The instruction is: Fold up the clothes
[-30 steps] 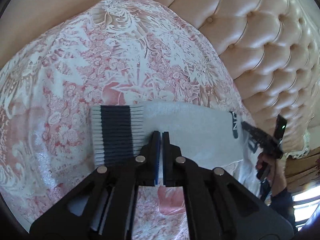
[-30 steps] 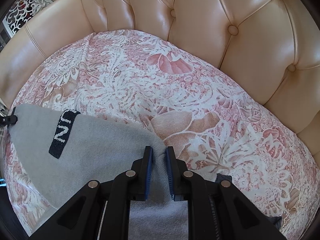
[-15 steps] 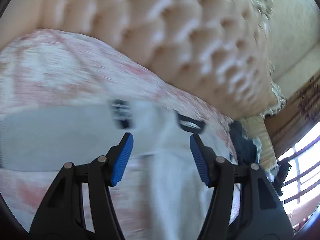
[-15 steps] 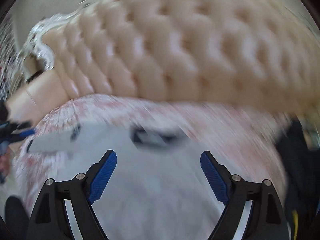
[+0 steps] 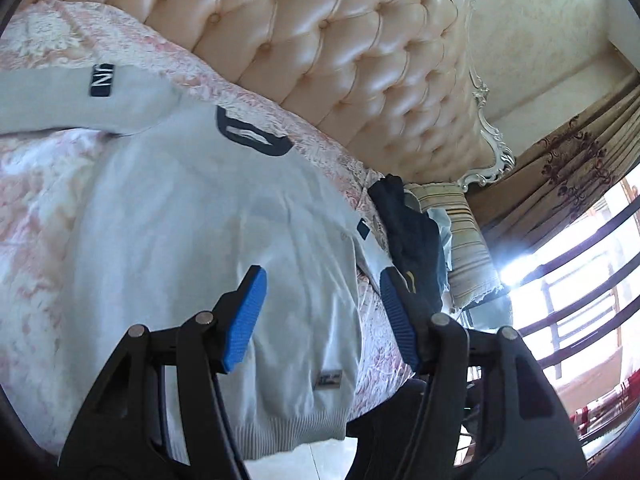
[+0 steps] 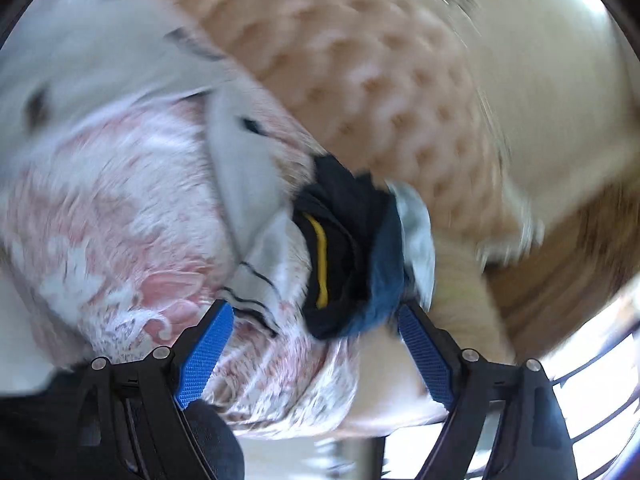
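- A tufted, buttoned peach leather headboard (image 5: 340, 68) rises behind the bed; gold patterned curtains (image 5: 560, 176) and a barred window (image 5: 580, 300) stand at the right.
- A heap of dark navy clothes with a yellow stripe (image 6: 340, 240) lies at the bed's edge, beside a striped cushion (image 5: 468, 248).
- The pale grey knitted sweater with a dark collar and ribbed hem (image 5: 200, 240) lies spread flat on the pink floral bedspread (image 5: 36, 184), one sleeve stretched sideways.
- The left claw (image 5: 320, 316) hangs wide above the sweater, empty.
- The right claw (image 6: 316, 356), blurred, gapes wide, gripping nothing.

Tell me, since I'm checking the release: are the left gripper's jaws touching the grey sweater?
Apart. In the left wrist view, the left gripper has both blue pads clear above the grey sweater, jaws wide.
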Tool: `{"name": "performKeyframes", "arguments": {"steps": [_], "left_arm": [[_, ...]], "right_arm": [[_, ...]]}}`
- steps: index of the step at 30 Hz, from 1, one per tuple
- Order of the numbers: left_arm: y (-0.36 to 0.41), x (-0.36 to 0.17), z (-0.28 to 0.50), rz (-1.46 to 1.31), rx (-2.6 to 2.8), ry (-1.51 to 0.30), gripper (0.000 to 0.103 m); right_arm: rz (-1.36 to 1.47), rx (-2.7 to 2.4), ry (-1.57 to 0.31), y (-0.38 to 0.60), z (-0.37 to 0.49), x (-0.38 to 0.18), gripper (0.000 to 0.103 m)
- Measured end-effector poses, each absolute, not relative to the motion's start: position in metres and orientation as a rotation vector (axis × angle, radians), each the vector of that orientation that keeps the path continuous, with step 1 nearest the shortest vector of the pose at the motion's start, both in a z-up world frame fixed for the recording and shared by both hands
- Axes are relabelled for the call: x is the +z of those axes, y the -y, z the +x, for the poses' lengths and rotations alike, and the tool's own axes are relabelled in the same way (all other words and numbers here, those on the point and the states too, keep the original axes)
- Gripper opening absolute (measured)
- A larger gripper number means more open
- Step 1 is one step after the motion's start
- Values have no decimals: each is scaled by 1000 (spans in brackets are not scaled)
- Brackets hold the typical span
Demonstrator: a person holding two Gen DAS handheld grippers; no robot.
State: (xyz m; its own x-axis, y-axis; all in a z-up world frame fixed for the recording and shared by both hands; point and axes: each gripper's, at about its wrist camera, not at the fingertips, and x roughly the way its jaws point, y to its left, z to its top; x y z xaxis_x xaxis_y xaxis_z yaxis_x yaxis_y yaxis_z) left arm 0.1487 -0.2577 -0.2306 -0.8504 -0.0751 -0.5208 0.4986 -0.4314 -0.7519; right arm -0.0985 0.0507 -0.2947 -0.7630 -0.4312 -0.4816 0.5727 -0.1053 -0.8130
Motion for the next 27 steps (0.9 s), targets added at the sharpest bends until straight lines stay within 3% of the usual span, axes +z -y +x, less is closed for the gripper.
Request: {"name": "performKeyframes", "arguments": {"steps": [4, 6, 12, 27], "left_arm": [[260, -223, 169, 532, -2295, -1417, 62], [265, -224, 175, 517, -2278, -1416, 62], [279, -242, 187, 510, -2200, -1477, 62], [284, -253, 189, 493, -2159, -1540, 62]], "right_arm": [[107, -1843, -1677, -33, -97, -326, 77], [90, -1811, -1756, -30, -101, -341, 65], [68, -1829, -1804, -33, -113, -345, 48], [118, -1592, -1970, -32, -120, -367, 48]]}}
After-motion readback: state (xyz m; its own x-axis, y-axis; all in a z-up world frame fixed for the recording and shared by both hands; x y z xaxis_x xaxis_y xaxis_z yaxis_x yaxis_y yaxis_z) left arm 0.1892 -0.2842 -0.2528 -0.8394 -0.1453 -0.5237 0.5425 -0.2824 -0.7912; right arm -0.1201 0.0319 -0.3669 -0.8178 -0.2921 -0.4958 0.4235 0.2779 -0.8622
